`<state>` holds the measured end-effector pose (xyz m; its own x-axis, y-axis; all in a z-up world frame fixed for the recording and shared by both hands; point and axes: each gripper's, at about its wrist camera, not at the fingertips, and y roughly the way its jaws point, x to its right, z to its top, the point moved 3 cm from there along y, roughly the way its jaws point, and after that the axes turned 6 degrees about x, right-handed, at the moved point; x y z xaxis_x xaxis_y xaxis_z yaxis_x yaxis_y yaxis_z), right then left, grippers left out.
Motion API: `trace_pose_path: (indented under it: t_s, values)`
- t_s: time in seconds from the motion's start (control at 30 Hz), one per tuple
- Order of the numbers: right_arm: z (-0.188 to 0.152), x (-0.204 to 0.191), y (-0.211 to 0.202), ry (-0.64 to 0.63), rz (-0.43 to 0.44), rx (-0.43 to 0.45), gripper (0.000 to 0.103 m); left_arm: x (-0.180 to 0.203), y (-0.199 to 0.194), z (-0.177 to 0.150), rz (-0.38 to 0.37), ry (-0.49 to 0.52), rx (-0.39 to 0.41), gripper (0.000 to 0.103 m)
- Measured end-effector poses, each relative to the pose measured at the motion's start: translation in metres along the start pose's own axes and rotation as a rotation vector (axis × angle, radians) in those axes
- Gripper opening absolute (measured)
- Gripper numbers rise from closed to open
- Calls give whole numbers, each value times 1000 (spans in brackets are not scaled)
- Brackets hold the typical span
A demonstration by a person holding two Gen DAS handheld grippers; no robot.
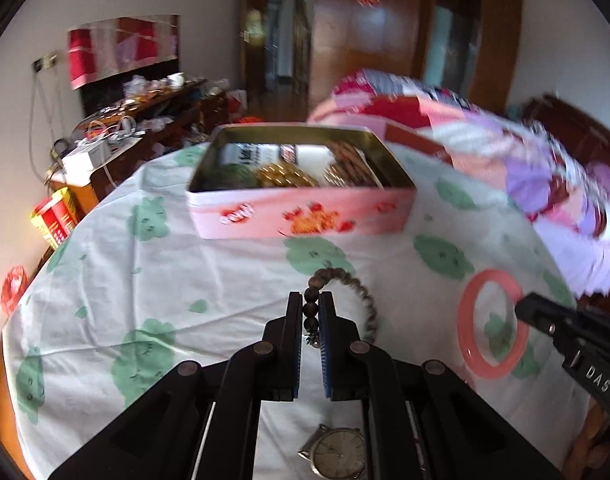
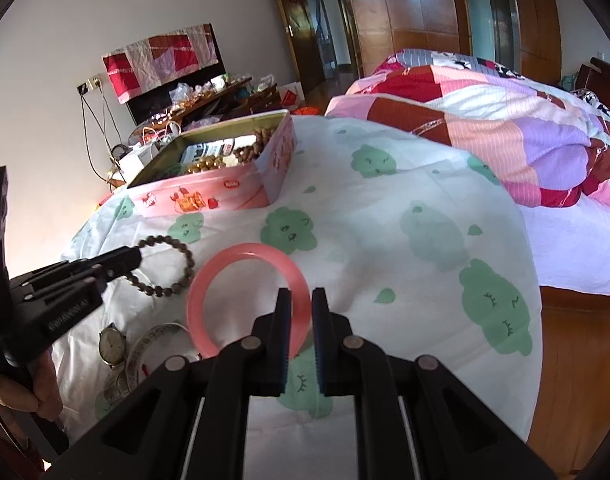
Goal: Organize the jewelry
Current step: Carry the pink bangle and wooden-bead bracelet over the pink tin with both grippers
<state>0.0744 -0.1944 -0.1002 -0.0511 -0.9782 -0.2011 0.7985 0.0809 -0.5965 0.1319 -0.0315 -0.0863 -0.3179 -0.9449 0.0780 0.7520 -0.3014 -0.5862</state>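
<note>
My left gripper (image 1: 312, 300) is shut on a dark wooden bead bracelet (image 1: 345, 280), whose loop hangs out to the right of the fingers; it also shows in the right wrist view (image 2: 173, 264). My right gripper (image 2: 301, 298) is shut on the rim of a pink bangle (image 2: 225, 276), also seen in the left wrist view (image 1: 491, 322). A pink open tin box (image 1: 301, 216) holds gold and brown bead bracelets; it stands beyond both grippers, also in the right wrist view (image 2: 209, 192).
A wristwatch (image 1: 337, 454) lies on the white cloth with green patches (image 1: 185, 272) under my left gripper. A second watch and a pale bangle (image 2: 153, 344) lie at lower left. A patchwork quilt (image 2: 505, 128) sits right; a cluttered cabinet (image 1: 117, 128) left.
</note>
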Motion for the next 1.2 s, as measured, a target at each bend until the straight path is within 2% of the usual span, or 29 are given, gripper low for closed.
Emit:
trace_pose_path:
  t_s: [0.2, 0.57, 0.9, 1.2]
  values:
    - [9, -3, -5, -2, 13, 35, 13, 0, -8, 8, 41, -11, 66, 7]
    - [47, -27, -13, -42, 50, 149, 13, -2, -23, 29, 51, 22, 158, 7]
    - [69, -40, -3, -47, 85, 190, 13, -19, -28, 50, 42, -38, 232, 7]
    - [80, -43, 12, -27, 97, 200, 13, -24, -15, 63, 17, -74, 251, 7]
